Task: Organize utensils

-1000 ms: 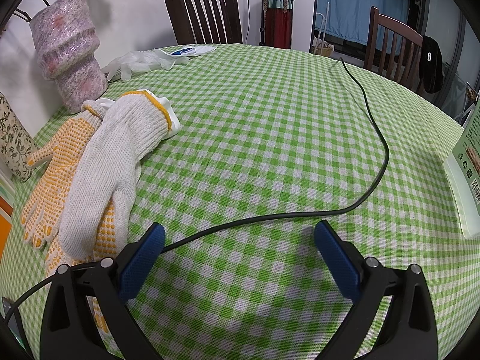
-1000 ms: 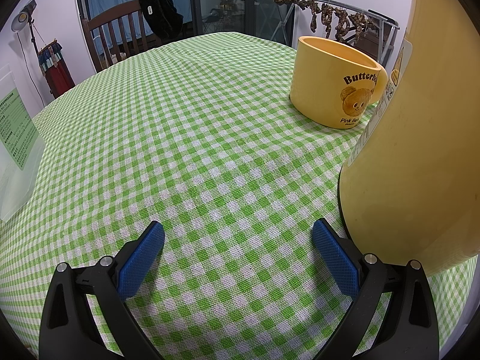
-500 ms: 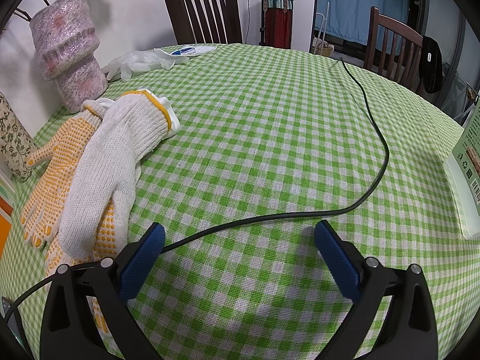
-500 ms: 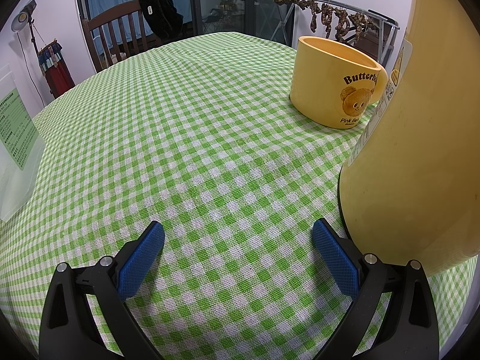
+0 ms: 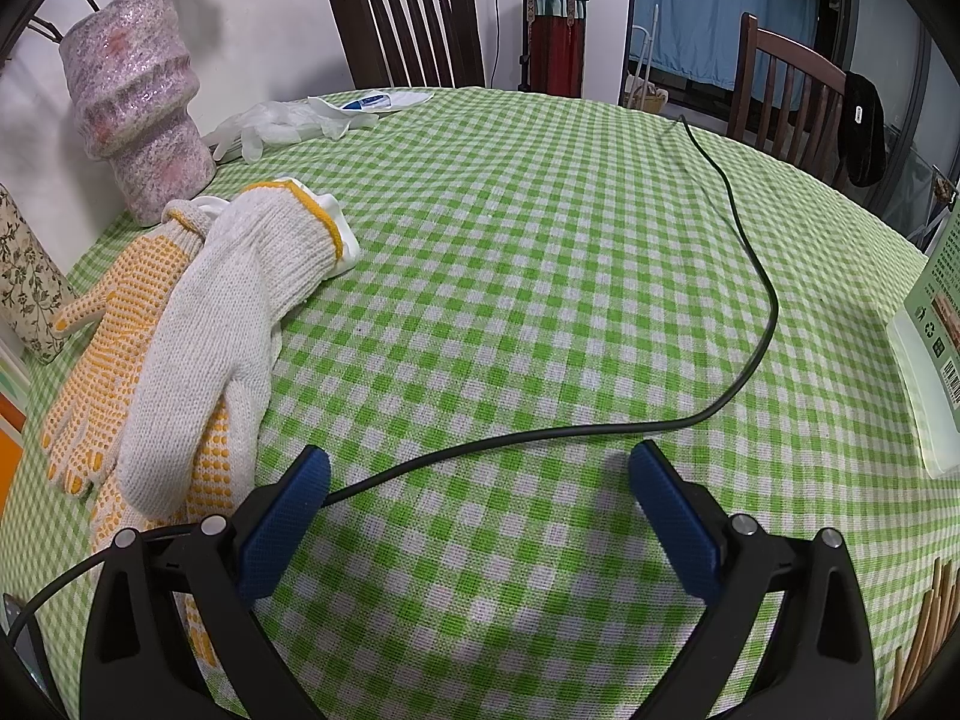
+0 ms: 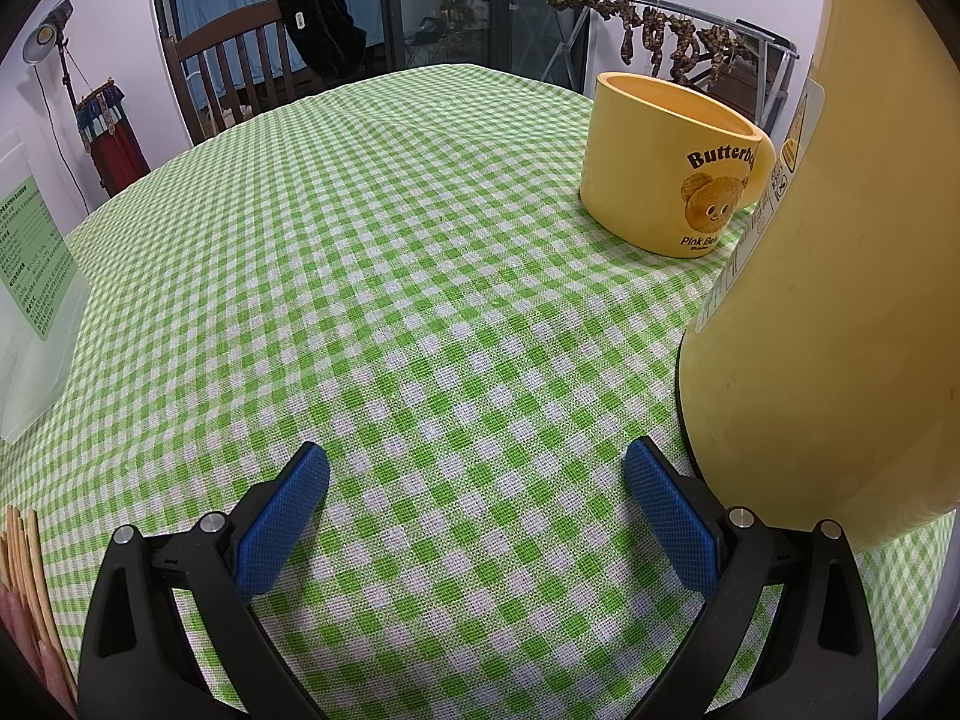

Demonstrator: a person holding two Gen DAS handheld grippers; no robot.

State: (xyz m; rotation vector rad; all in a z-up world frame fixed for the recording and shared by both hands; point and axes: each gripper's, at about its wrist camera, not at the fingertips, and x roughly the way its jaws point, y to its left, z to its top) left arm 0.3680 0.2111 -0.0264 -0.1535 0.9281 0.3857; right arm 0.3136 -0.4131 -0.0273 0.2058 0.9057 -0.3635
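Wooden chopsticks (image 5: 927, 630) lie at the bottom right edge of the left wrist view; they also show in the right wrist view (image 6: 24, 564) at the bottom left edge, mostly cut off. A yellow bear mug (image 6: 672, 162) stands upright at the back right. My left gripper (image 5: 477, 474) is open and empty above the green checked tablecloth (image 5: 540, 240), just before a black cable (image 5: 744, 300). My right gripper (image 6: 477, 471) is open and empty over bare cloth, left of a large yellow container (image 6: 840, 300).
Work gloves (image 5: 180, 330) lie at the left, a pink vase (image 5: 138, 102) behind them. A clear plastic box with a green label (image 5: 936, 360) stands at the right; it also shows in the right wrist view (image 6: 30, 300). Wooden chairs (image 5: 414, 18) ring the table.
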